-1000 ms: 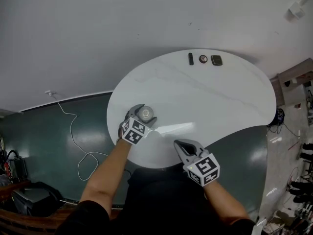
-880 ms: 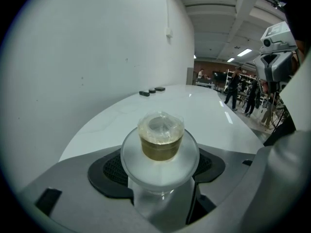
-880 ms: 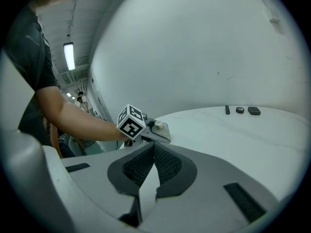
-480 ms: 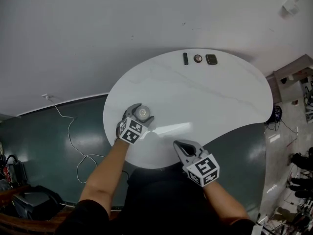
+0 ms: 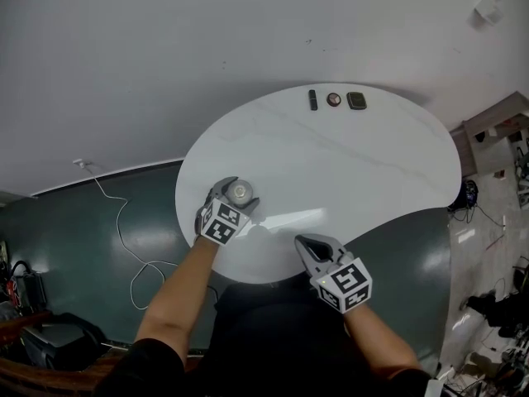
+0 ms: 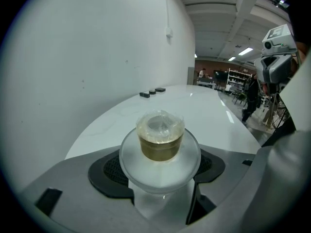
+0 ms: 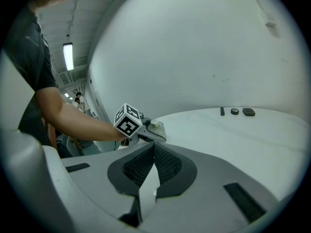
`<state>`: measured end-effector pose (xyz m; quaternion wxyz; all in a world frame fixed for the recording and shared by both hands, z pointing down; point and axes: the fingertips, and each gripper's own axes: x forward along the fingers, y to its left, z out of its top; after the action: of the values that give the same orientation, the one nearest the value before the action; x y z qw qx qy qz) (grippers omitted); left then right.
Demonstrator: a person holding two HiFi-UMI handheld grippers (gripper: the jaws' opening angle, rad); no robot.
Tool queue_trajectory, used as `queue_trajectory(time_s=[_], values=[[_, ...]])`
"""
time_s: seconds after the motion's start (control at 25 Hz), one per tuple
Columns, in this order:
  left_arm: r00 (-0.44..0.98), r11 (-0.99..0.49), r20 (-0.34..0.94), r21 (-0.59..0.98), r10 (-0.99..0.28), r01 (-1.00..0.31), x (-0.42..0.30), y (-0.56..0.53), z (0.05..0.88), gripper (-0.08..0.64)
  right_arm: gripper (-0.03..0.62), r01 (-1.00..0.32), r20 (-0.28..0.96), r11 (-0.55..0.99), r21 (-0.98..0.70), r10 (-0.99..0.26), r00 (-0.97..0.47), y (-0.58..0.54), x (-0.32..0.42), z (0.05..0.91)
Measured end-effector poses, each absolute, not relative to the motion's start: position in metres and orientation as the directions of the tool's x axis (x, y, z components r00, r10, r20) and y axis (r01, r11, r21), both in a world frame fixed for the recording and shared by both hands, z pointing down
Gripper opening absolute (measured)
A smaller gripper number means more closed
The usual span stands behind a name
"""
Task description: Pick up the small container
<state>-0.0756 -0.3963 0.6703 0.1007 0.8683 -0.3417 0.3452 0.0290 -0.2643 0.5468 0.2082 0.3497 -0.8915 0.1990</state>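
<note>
White kidney-shaped table (image 5: 355,172) over a dark green floor (image 5: 99,222), w/ a white cable (image 5: 124,222) trailing across the floor on the L side. L gripper (image 5: 235,195) is over the table's near-L part, arm reaching in from below. Its jaws are closed onto the small container (image 6: 160,140), dark pads pressing its lower body from both sides. The container is a clear lidded cup w/ a wide rim and brownish contents, upright. Can't tell if its base touches the tabletop. R gripper (image 7: 151,148) hangs at the table's near edge, well apart from the L one. Its jaws are together, pads meeting at the tips, nothing between them. At the far edge of the table is a row of 3 small dark items (image 5: 333,99), too small to identify.
</note>
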Motion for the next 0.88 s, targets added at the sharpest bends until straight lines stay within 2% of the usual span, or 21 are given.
queue_trajectory(time_s=[0.28, 0.52, 0.88], values=[[0.526, -0.733, 0.633, -0.098, -0.568, -0.673, -0.086, -0.379, 0.617, 0.341, -0.003, -0.688, 0.471, 0.697, -0.204, -0.546, -0.693, -0.268, 0.018, 0.534], [0.502, -0.72, 0.657, -0.09, -0.562, -0.688, -0.099, -0.354, 0.575, 0.341, -0.003, -0.693, 0.424, 0.694, -0.195, -0.577, -0.698, -0.281, 0.018, 0.515], [0.548, -0.734, 0.618, -0.069, -0.563, -0.676, -0.106, -0.315, 0.511, 0.341, -0.003, -0.719, 0.354, 0.675, -0.163, -0.641, -0.681, -0.294, 0.025, 0.482]])
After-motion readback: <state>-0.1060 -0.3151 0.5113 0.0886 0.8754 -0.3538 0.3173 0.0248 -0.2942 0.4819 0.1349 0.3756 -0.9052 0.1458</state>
